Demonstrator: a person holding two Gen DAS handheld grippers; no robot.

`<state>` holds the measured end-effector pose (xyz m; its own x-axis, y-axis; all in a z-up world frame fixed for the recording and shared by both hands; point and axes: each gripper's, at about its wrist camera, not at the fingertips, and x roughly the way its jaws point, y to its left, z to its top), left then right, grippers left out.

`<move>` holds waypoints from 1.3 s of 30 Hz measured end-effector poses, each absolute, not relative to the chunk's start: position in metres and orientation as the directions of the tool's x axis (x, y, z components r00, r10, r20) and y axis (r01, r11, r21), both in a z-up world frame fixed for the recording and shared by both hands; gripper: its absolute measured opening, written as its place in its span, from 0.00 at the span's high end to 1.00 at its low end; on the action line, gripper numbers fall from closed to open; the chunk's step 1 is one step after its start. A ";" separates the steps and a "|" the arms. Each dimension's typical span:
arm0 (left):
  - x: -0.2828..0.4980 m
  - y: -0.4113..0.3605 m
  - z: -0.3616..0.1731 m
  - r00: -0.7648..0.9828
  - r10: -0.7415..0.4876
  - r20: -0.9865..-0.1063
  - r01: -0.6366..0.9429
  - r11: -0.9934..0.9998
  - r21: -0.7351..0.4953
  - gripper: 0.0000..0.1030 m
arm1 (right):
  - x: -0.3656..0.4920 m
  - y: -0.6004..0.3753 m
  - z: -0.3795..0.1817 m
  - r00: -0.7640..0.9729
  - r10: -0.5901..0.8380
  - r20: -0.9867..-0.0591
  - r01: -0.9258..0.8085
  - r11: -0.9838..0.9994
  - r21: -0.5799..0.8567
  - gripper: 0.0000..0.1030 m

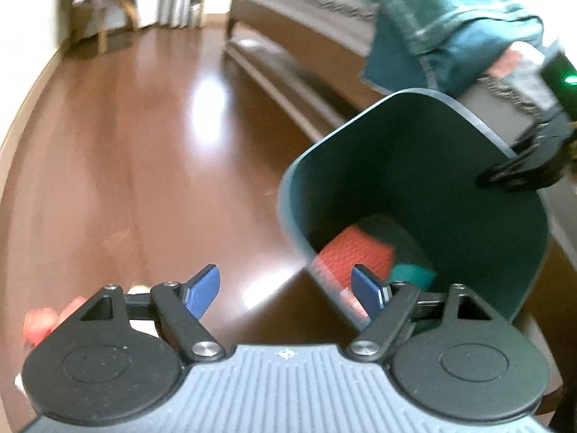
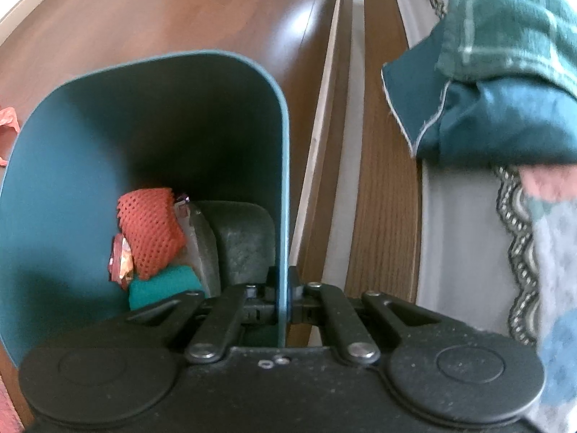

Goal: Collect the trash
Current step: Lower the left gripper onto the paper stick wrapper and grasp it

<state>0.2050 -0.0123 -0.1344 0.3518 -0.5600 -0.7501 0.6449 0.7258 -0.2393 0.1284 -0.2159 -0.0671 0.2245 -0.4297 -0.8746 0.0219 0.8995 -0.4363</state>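
Observation:
A teal trash bin stands tilted on the brown floor beside the bed. Inside lie an orange foam net, a green piece and a shiny wrapper. My left gripper is open and empty, its blue pads just left of the bin's mouth. My right gripper is shut on the bin's rim; it also shows in the left wrist view at the bin's right edge. The orange net and green piece show in the right wrist view too.
Red crumpled trash lies on the floor at lower left, with another red scrap left of the bin. A bed frame with teal bedding runs along the right. A wooden chair stands at the far wall.

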 end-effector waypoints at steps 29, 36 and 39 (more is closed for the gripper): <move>0.183 -0.014 -0.331 0.120 -0.316 -0.941 0.847 0.526 -0.069 0.23 | 0.068 -0.220 -0.078 0.101 -0.358 -0.928 0.070 0.933 -0.352 0.89; 0.184 -0.031 -0.366 0.058 -0.238 -0.969 0.942 0.334 -0.025 0.23 | 0.070 -0.221 -0.079 0.074 -0.366 -0.928 0.103 0.928 -0.358 0.89; 0.188 -0.033 -0.376 0.037 -0.226 -0.973 0.948 0.316 -0.037 0.24 | 0.070 -0.222 -0.081 0.058 -0.362 -0.930 0.122 0.927 -0.354 0.89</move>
